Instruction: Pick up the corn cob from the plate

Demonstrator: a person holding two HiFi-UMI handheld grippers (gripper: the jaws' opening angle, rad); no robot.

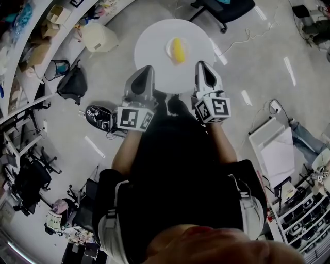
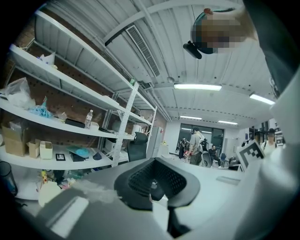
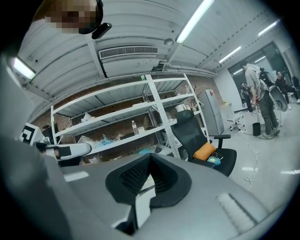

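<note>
A yellow corn cob (image 1: 178, 50) lies on a small white plate (image 1: 168, 48) at the middle of a round white table (image 1: 149, 56) in the head view. My left gripper (image 1: 146, 69) hovers over the table's near left edge, short of the plate, jaws together and empty. My right gripper (image 1: 204, 65) hangs at the near right edge, also shut with nothing held. In the left gripper view the left gripper (image 2: 154, 185) points level across the room. In the right gripper view the right gripper (image 3: 146, 180) faces shelving. Neither gripper view shows the corn or the plate.
Shelving (image 1: 31, 46) curves along the left, with a black bag (image 1: 72, 85) and a white bin (image 1: 98, 37) on the floor beside it. A black office chair (image 1: 221, 10) stands beyond the table. A white cabinet (image 1: 276, 149) is at the right. People (image 2: 194, 145) stand far off.
</note>
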